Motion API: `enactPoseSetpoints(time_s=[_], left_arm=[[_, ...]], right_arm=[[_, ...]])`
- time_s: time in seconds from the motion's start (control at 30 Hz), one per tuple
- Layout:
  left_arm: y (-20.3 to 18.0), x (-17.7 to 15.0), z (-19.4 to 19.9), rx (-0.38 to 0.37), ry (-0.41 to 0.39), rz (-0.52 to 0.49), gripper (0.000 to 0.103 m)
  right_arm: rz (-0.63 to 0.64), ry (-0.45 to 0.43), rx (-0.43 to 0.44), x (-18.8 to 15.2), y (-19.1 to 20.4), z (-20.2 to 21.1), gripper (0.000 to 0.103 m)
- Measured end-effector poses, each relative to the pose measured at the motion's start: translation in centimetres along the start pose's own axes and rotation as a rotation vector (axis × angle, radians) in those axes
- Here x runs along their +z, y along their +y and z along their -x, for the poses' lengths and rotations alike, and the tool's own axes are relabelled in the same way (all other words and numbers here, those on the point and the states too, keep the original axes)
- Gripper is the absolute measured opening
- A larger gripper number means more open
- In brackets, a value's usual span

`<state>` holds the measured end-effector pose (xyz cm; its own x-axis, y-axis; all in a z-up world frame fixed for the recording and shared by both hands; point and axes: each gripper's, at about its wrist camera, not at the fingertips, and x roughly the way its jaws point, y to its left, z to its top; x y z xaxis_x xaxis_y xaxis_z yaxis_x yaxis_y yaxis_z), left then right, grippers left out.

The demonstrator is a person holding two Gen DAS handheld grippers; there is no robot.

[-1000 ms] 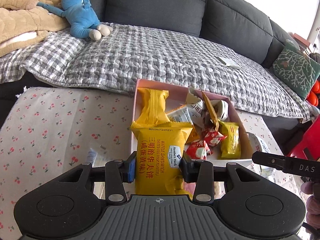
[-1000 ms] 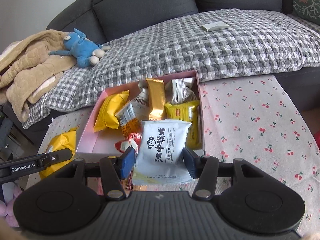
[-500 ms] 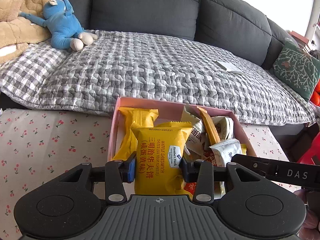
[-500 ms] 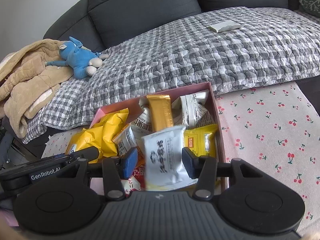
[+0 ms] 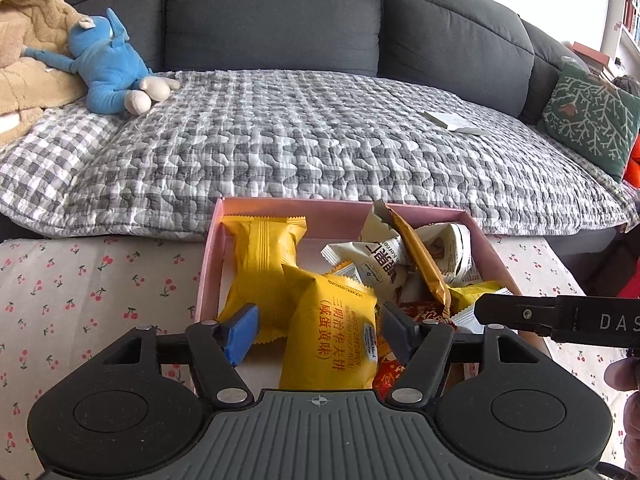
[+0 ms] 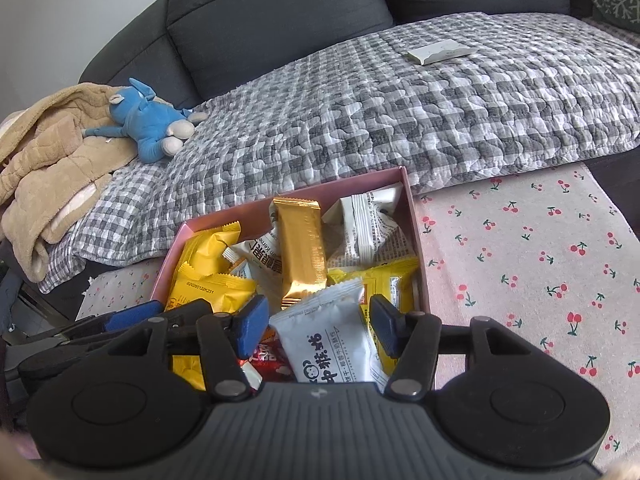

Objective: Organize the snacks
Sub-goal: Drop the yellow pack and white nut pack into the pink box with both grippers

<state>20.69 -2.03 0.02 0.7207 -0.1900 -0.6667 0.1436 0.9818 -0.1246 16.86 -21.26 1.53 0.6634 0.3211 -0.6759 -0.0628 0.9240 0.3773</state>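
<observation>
A pink box on the cherry-print table holds several snack packets. My left gripper is open over the box's near left part. A yellow waffle packet lies loose and tilted between its fingers, on another yellow packet. My right gripper is open over the box's near right part. A white packet lies loose between its fingers. A gold bar leans across the other snacks. The right gripper's side shows in the left wrist view.
A grey sofa with a checked quilt stands behind the table. On it lie a blue plush toy, a tan blanket, a white card and a green cushion. The cherry-print cloth spreads right of the box.
Both grippers moved forward over the box and opened. The yellow waffle packet and the white packet dropped out of their grip into the box.
</observation>
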Motion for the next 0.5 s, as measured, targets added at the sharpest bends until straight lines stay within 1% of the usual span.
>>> enactPoseSetpoints(time_s=[0.13,0.23,0.27,0.3,0.4,0.5], left_arm=[[-0.2,-0.2,0.7,0.003,0.010,-0.011,0.075],[-0.2,-0.4,1.5,0.006,0.014,-0.015,0.078],[-0.2,-0.5,1.8,0.006,0.015,-0.016,0.079],[-0.2,-0.7,2.2,0.006,0.016,-0.018,0.080],[-0.2,-1.1,3.2,0.005,0.022,-0.023,0.084],[-0.2,-1.7,4.3,0.005,0.027,-0.027,0.085]], right_arm=[[0.004,0.000,-0.009,-0.1,0.1,0.8,0.059],[0.005,-0.003,-0.017,-0.3,0.0,1.7,0.066],[0.005,-0.008,-0.019,-0.3,0.0,2.1,0.071],[0.006,-0.013,-0.020,-0.4,0.0,2.5,0.074],[0.013,-0.019,-0.031,-0.6,-0.1,3.6,0.080],[0.023,-0.023,-0.047,-1.1,-0.1,4.6,0.084]])
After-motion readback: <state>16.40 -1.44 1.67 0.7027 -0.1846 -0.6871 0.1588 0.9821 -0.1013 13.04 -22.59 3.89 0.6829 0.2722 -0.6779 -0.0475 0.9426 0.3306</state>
